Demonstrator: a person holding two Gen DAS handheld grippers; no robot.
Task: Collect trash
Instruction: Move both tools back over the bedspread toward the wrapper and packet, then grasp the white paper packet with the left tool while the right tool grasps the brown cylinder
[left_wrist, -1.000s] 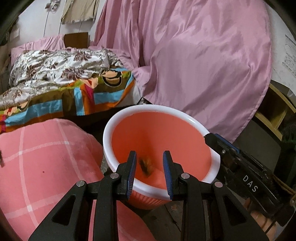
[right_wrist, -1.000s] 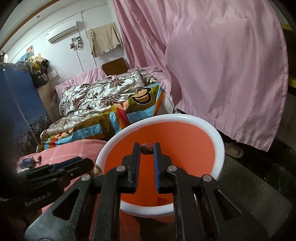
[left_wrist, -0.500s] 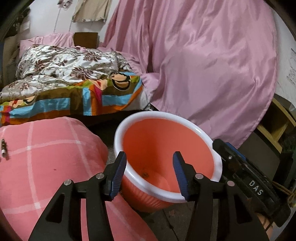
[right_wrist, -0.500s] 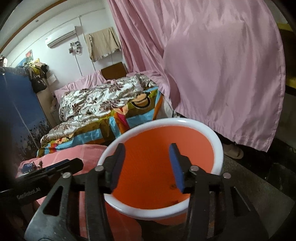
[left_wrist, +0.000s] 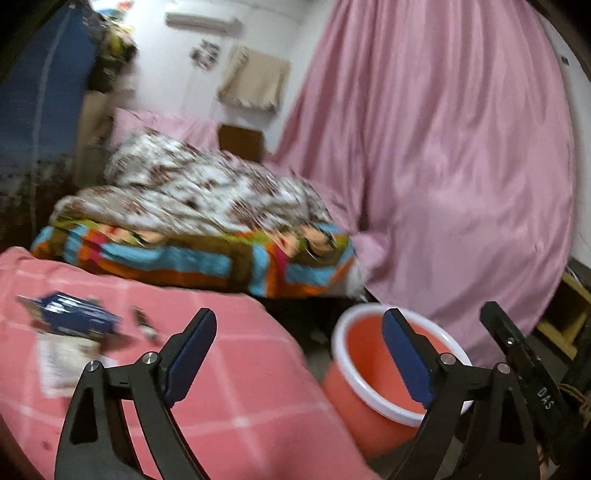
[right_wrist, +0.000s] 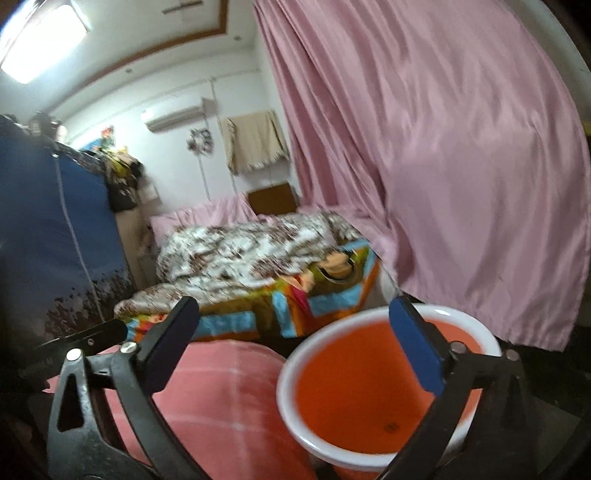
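Both tools gaped wide and empty: the left tool (left_wrist: 295, 354) beside the orange bin (left_wrist: 373, 406), the right tool (right_wrist: 291, 343) over its rim. A blue packet (left_wrist: 74, 317) and scraps lay uncollected on the pink blanket (left_wrist: 240, 387), so the task looked unfinished.

Bucket (right_wrist: 373, 398): orange inside, white rim. Curtain (left_wrist: 461, 166): plain pink. Quilt (left_wrist: 207, 195): white with brown floral print. Blanket (left_wrist: 207, 258) beneath: blue, orange, brown stripes. Checked cover (left_wrist: 240, 387): pink, white grid lines. Gripper pads (left_wrist: 190, 354): blue on black frame.
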